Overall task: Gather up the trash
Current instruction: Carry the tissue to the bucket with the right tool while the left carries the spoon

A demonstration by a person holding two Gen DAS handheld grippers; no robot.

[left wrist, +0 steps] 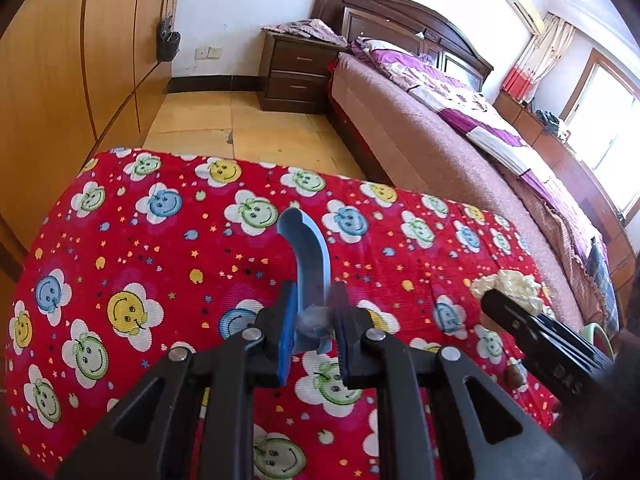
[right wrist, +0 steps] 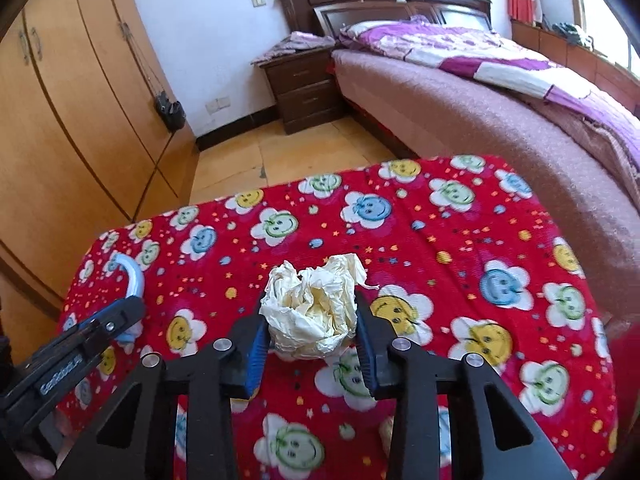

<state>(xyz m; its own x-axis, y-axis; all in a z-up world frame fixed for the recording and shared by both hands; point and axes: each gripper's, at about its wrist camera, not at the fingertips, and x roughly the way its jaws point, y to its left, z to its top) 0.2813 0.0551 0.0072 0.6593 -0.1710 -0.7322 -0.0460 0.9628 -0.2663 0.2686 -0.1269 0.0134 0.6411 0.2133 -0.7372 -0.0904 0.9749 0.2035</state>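
The left gripper (left wrist: 316,316) pinches a curved blue plastic piece (left wrist: 308,252), while the right gripper (right wrist: 310,332) clamps the crumpled paper wad (right wrist: 312,312) on the red smiley tablecloth (right wrist: 460,240), presumably to lift it away.

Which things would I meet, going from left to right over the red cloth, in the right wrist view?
Left gripper shut on the blue curved plastic piece → crumpled paper ball between the fingers of the right gripper → bare red cloth with smiley flowers.
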